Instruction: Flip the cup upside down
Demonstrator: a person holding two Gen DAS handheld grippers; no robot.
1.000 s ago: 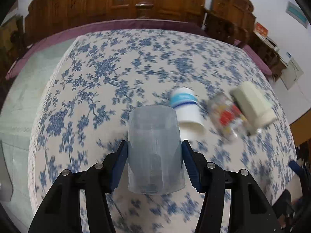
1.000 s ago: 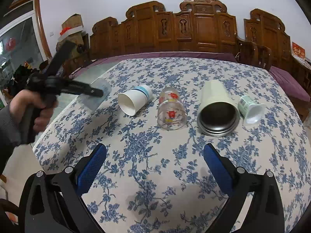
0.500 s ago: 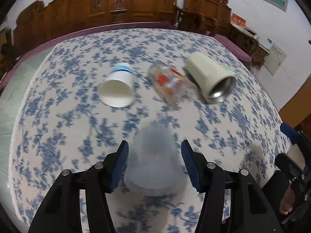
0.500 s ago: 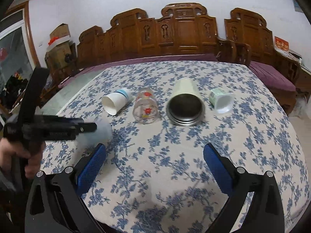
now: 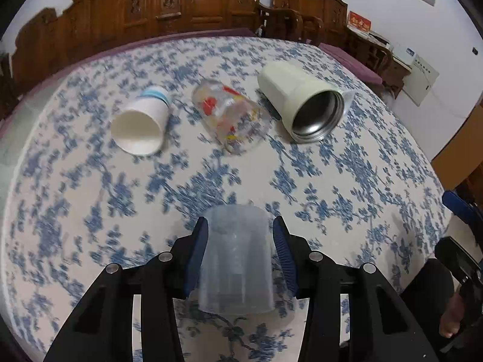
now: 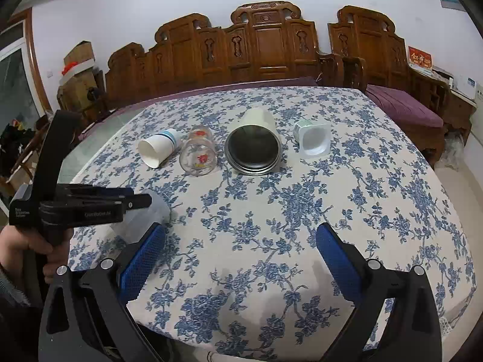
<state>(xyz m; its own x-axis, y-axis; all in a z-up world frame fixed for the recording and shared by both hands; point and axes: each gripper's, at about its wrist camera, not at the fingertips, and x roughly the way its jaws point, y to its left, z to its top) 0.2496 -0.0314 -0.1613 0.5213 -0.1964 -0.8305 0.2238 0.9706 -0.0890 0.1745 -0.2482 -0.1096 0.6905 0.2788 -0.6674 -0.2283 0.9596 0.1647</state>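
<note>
Left claw [image 5: 240,250] gripping translucent grey plastic cup [image 5: 237,259], wide end nearest camera, over floral tabletop [image 5: 347,181]; right claw [image 6: 241,259] hanging spread, gripping nothing.

Hidden from me: translucent cup [image 6: 151,211] mostly behind left gripper [image 6: 145,200]; paper cup [image 5: 140,125] and printed glass [image 5: 231,120] motion-blurred.

I used the cream steel-lined tumbler [image 6: 253,147] as my landmark; it lay on its side on the blue-flowered tablecloth [image 6: 302,211], mouth toward me. Just left of it lay the printed clear glass [image 6: 199,157], and left of that the white paper cup with blue bands [image 6: 158,147]. The small white plastic pot [image 6: 314,140] lay just right of the tumbler. Nearer me and well left of it, the translucent plastic cup [image 5: 237,256] sat between my left gripper's [image 5: 240,253] fingers. The carved wooden bench [image 6: 265,48] stood behind the tumbler, beyond the table.
</note>
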